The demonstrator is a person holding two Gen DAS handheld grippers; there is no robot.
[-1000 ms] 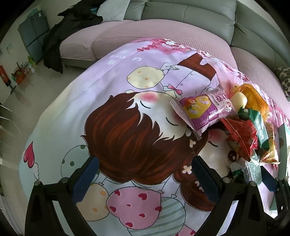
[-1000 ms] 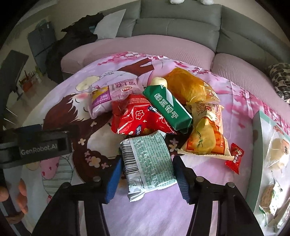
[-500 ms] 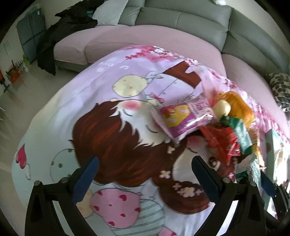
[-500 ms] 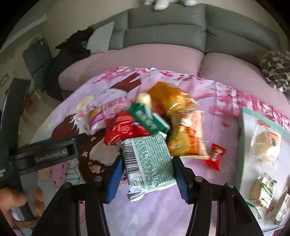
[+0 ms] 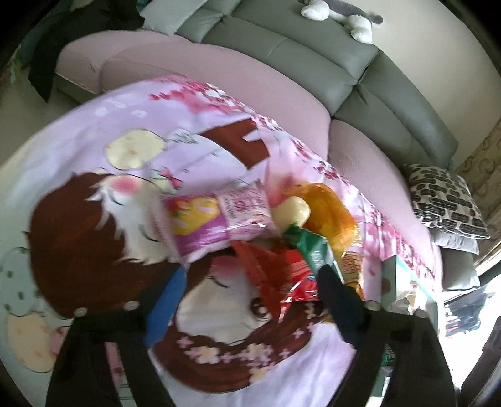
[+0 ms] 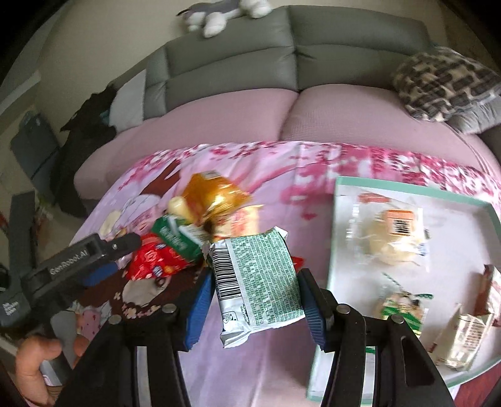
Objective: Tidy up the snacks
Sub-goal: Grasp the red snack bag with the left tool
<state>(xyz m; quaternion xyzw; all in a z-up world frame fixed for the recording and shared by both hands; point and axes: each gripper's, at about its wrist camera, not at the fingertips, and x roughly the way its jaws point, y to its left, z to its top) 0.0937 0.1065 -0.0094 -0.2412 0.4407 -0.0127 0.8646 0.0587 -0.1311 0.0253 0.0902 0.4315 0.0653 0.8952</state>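
Right gripper (image 6: 255, 300): clamped on a green-and-white snack packet (image 6: 256, 278), held above the pink cloth (image 6: 281, 369), beside the tray (image 6: 332, 250).
Left gripper (image 5: 250, 300): jaws just closing, not gripping, at the red packet (image 5: 275, 272) in the snack pile.

1. Sofa (image 6: 313, 59): grey backrest sections along the wall; seat cushions covered in pink fabric.
2. Plush toy (image 6: 225, 12): grey and white, lying on top of the sofa backrest.
3. Patterned cushion (image 6: 444, 84): black-and-cream print, resting on the pink seat at the right end.
4. Grey pillow (image 5: 454, 244): located directly under the patterned cushion.
5. Dark garment (image 6: 84, 137): draped over the left end of the sofa, hanging toward the floor.
6. Pale pillow (image 6: 130, 100): leaning against the backrest, just beside the dark garment.
7. Cartoon-print cloth (image 5: 103, 200): pink, spread flat, showing a brown-haired figure and pink blossoms.
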